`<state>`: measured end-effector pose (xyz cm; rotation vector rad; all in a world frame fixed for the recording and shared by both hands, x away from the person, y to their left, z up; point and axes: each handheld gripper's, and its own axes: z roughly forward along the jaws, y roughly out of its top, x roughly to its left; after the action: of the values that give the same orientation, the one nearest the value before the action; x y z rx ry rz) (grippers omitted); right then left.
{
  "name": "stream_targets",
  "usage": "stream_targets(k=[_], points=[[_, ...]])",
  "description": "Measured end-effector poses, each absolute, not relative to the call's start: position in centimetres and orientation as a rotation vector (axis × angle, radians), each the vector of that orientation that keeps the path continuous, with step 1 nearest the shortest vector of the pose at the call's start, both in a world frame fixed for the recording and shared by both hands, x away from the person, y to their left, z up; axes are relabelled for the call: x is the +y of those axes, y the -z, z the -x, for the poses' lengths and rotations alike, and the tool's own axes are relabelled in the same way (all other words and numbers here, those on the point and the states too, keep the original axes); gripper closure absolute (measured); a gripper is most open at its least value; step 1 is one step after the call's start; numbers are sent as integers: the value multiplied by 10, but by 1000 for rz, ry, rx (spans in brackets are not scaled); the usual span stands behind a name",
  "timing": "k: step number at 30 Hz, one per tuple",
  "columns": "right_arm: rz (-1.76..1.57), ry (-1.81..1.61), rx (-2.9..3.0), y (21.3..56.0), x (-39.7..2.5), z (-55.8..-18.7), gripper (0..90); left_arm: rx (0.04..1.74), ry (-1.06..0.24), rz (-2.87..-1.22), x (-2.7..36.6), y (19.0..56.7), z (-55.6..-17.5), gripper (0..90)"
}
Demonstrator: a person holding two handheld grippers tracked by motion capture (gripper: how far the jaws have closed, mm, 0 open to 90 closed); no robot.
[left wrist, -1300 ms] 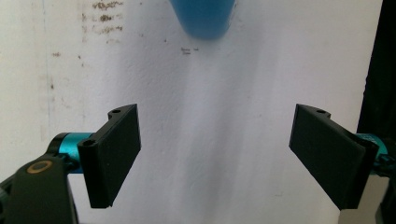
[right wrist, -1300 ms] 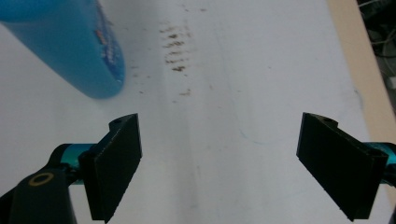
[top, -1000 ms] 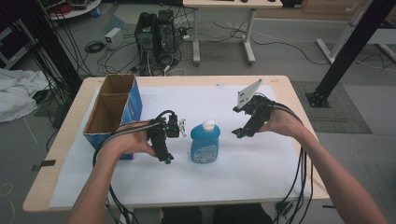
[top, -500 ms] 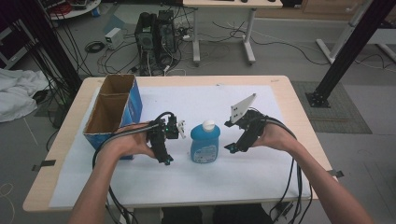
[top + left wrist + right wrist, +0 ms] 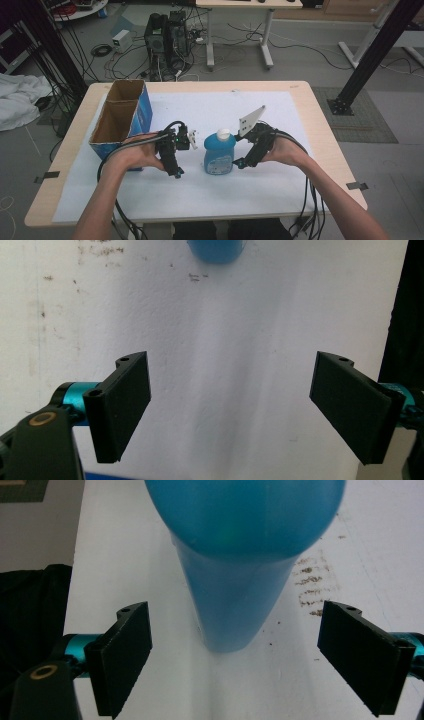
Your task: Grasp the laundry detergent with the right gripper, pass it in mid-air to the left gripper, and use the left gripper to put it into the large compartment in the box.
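A blue bottle (image 5: 219,154) with a white cap stands upright in the middle of the white table cover (image 5: 210,200). My right gripper (image 5: 243,161) is low at the bottle's right side, open. In the right gripper view the bottle (image 5: 240,555) looms just ahead of the wide-open gripper (image 5: 235,630), its body not touching either jaw. My left gripper (image 5: 175,168) hangs to the left of the bottle, tilted down at the table and open. In the left gripper view my left gripper (image 5: 230,390) is over bare cover, with the bottle's edge (image 5: 216,250) at the top.
A blue cardboard box (image 5: 120,117) with two open compartments stands at the table's left, just behind my left hand. Cables trail from both grippers toward the table's front edge. Past the table's far edge are a computer tower (image 5: 165,35) and floor cables.
My right gripper has dropped and moved left, from above the table's right half to right beside the bottle. The left gripper has hardly moved.
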<state>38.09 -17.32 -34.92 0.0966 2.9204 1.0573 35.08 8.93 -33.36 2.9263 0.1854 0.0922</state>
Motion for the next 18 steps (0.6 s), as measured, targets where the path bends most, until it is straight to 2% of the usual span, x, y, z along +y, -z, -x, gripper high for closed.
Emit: stream_targets(k=[18], points=[[-95,-1053,2947,356,-157,-382,134,192,-86,-2928,92,338,-350,167]])
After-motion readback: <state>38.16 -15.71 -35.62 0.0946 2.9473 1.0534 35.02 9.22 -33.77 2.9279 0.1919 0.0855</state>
